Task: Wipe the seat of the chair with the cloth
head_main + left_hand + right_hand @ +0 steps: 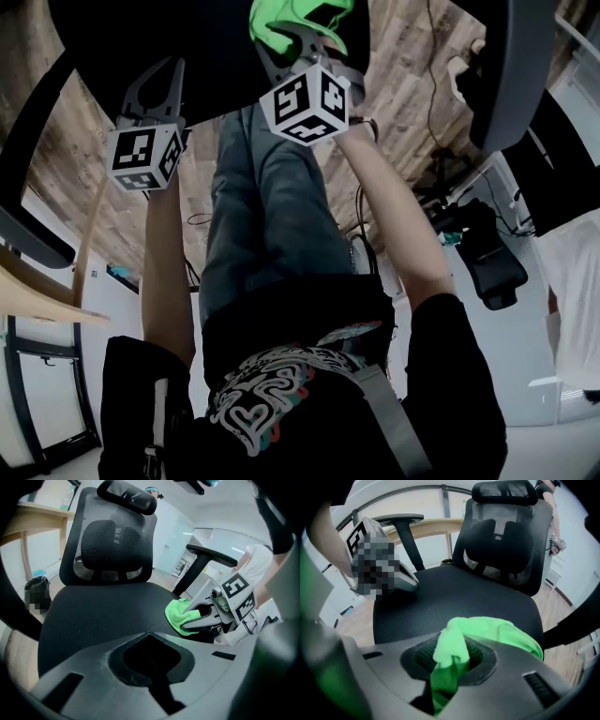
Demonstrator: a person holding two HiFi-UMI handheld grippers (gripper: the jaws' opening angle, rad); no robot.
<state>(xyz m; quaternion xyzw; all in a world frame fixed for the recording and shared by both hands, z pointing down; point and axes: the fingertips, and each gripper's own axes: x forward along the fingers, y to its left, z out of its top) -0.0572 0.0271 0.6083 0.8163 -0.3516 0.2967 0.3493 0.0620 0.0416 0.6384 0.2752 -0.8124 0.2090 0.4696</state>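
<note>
The black mesh chair seat [103, 613] fills the left gripper view and lies under both grippers. A bright green cloth [487, 632] is bunched on the seat's front right part, and my right gripper [457, 641] is shut on a fold of it; the jaw tips are hidden by the fabric. From the left gripper view the cloth [180, 616] rests on the seat in the right gripper [206, 616]. My left gripper [149, 633] hovers over the seat's near left, shut and holding nothing. In the head view both grippers [155, 70] [300, 37] reach up to the seat [216, 56].
The chair's mesh backrest [506, 541] and headrest [126, 496] rise behind the seat, with armrests [211, 555] [398, 517] at the sides. A wooden table [33, 515] stands beside it. Another black chair [487, 253] sits on the wood floor.
</note>
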